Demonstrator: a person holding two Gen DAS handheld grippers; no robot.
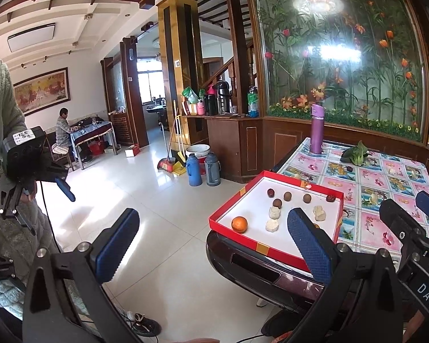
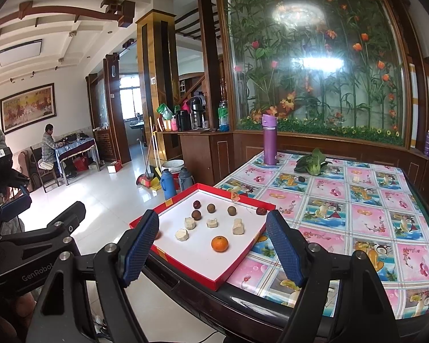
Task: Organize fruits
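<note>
While both grippers, left [image 1: 214, 245] and right [image 2: 213, 247], hover spread empty, the red tray [image 2: 228, 271] holds one orange [image 2: 219, 243], four pale chunks [image 2: 237, 226], three brown balls [image 2: 231, 210].

Patterned table [image 2: 357, 220] with red tray [image 2: 243, 260], purple flask [image 2: 269, 140], greens [image 2: 311, 165].

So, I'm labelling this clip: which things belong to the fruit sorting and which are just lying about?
Belong to the job:
red tray
orange
brown round fruits
pale fruit chunks
dark red fruit outside the tray

Just lying about:
purple bottle
leafy green
</note>
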